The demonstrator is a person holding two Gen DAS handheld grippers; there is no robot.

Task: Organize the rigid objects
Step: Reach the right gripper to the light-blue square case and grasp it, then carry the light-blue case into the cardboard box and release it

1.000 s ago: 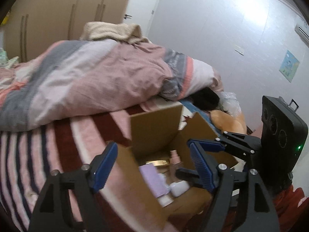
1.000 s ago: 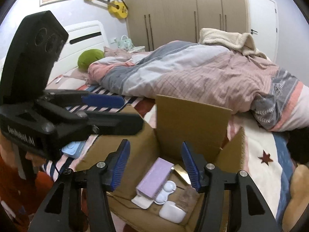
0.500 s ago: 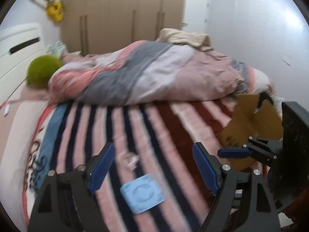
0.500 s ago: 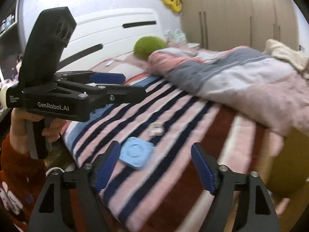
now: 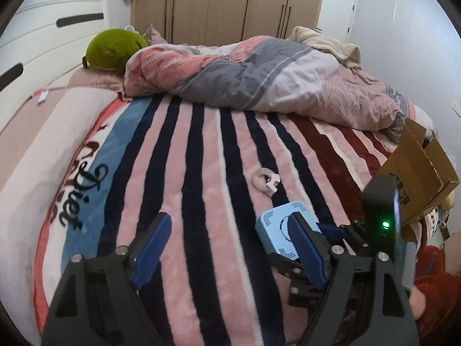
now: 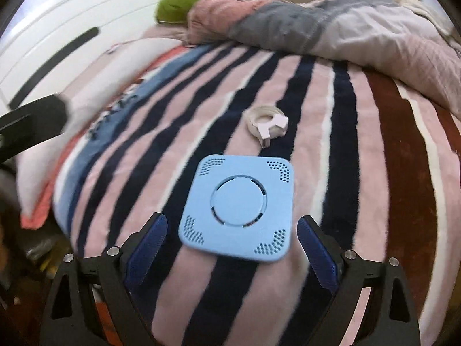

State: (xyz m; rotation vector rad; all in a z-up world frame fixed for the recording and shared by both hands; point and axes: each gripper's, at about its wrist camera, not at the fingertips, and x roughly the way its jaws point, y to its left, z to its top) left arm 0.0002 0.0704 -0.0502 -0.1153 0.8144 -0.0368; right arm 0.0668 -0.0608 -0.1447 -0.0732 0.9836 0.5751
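At lower centre of the right wrist view, the right tongs (image 6: pixel 230 248), jaws just opening wide, straddle the blue square device (image 6: pixel 237 209) untouched on the striped bed (image 6: pixel 360 201); left tongs (image 5: pixel 227 248) wide, empty.

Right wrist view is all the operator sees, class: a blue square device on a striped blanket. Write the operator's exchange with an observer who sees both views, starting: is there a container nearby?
Observer: Yes. A cardboard box with its flaps up stands at the bed's right edge, beyond the blue device; only the left wrist view shows it.
Operator: Is the left gripper carrying anything?
Observer: No. It is open and empty above the striped blanket; its jaws have just been opening.
Operator: And my right gripper?
Observer: Seen from the left, a green light glows on its black body. Its jaws have just been opening; the device lies between them, ungripped.
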